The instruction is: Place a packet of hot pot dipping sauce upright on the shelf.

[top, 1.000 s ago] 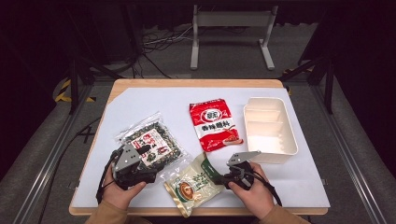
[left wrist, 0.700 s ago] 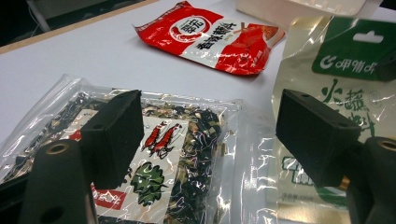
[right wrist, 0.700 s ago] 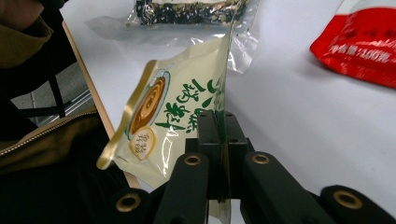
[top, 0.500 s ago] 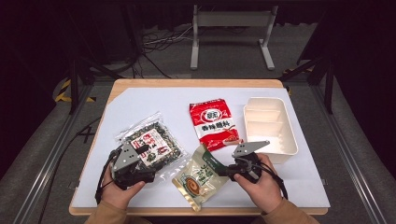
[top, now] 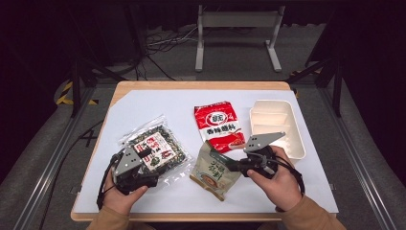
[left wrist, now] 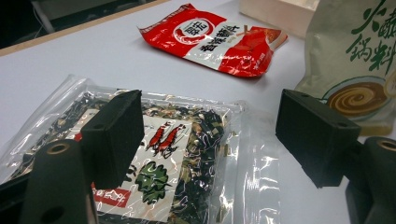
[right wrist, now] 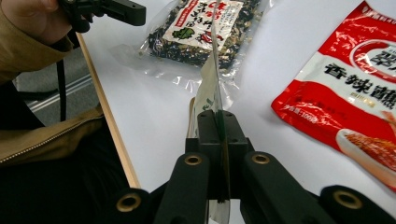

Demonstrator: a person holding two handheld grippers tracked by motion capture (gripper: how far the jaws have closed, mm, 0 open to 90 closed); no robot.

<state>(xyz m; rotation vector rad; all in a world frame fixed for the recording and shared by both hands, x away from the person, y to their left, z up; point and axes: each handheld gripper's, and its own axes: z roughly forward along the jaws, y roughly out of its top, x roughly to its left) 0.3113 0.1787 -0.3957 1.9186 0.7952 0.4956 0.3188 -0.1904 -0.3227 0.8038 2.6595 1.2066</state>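
The green pouch [top: 214, 168] was held edge-on in the clamped jaws of the right gripper [top: 235, 164]; since a second earlier it had been raised and carried toward the red packet [top: 219, 124] and white tray [top: 293, 138], presumably its destination. The left gripper [top: 143, 160] hovered, jaws wide, over the seaweed bag [left wrist: 168, 154] on the tabletop [top: 158, 103].

Left gripper [top: 143, 165] fingers spread wide; right gripper [top: 229, 165] fingers pinched together

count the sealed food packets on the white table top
3. A clear plastic packet of dark dried seaweed lies at the left gripper, a red seasoning packet lies mid-table, and a beige-green sauce packet is clamped in the right gripper.
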